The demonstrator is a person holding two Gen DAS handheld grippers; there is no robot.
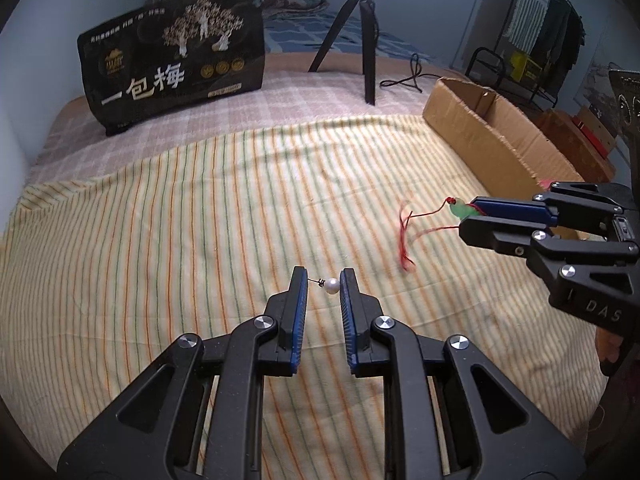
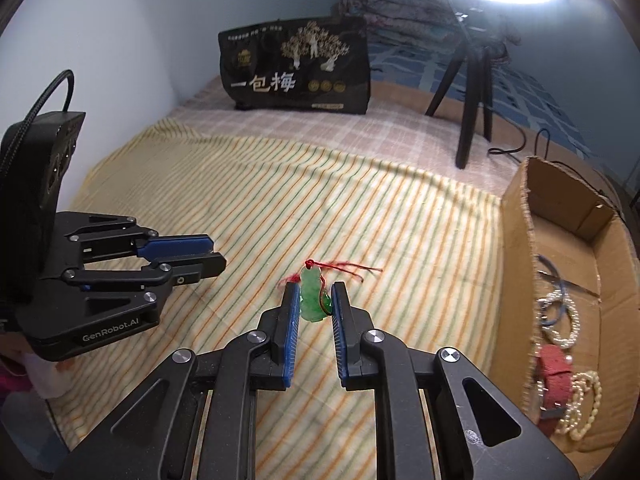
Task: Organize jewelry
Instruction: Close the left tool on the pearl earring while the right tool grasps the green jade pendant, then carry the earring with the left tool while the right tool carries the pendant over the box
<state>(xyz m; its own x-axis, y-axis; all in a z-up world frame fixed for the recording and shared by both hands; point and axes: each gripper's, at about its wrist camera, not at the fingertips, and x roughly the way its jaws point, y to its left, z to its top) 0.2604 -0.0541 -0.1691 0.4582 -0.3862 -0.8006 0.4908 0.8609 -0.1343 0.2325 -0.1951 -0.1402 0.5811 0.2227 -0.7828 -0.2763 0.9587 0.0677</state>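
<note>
My left gripper [image 1: 323, 285] is shut on a small white pearl earring [image 1: 330, 286], held between its fingertips just above the striped cloth. My right gripper [image 2: 316, 300] is shut on a green jade pendant [image 2: 313, 294] with a red cord [image 2: 344, 267] trailing from its top. In the left wrist view the right gripper [image 1: 466, 214] sits at the right with the pendant [image 1: 460, 209] and its red cord [image 1: 406, 236] hanging to the cloth. The left gripper [image 2: 216, 254] shows at the left of the right wrist view.
A cardboard box [image 2: 520, 216] at the right holds pearl strands [image 2: 580, 408], a red strap [image 2: 554, 372] and bracelets [image 2: 556, 312]. A black printed bag [image 1: 172, 60] and a black tripod [image 1: 364, 32] stand at the back. The yellow striped cloth [image 1: 200, 220] covers the bed.
</note>
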